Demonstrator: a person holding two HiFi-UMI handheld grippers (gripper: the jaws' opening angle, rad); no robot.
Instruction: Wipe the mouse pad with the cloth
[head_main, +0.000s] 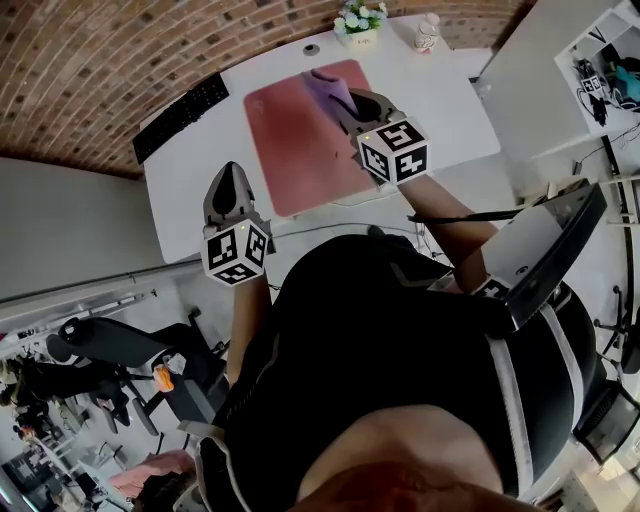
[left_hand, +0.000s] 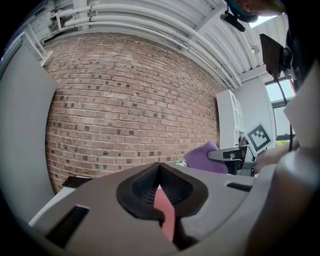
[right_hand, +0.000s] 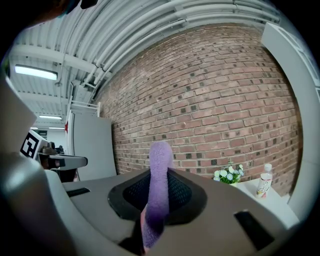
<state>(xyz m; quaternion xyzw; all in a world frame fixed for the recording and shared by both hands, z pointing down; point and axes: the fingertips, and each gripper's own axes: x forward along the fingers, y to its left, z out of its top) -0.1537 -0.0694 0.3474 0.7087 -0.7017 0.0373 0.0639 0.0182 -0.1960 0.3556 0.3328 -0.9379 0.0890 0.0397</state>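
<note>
A pink mouse pad (head_main: 295, 140) lies in the middle of the white desk (head_main: 440, 110). My right gripper (head_main: 350, 103) hovers over the pad's far right part and is shut on a purple cloth (head_main: 330, 86). The right gripper view shows the cloth (right_hand: 160, 160) standing up between the closed jaws of the right gripper (right_hand: 159, 172). My left gripper (head_main: 228, 185) is at the desk's near left edge, left of the pad, shut and holding nothing. Through the left gripper (left_hand: 159, 172), only a pink sliver of the pad (left_hand: 165, 212) shows; the cloth (left_hand: 204, 158) appears off to the right.
A black keyboard (head_main: 180, 116) lies at the desk's left, beyond the pad. A small pot of flowers (head_main: 360, 20) and a bottle (head_main: 428, 32) stand at the far edge against the brick wall. An office chair (head_main: 555, 245) is at my right.
</note>
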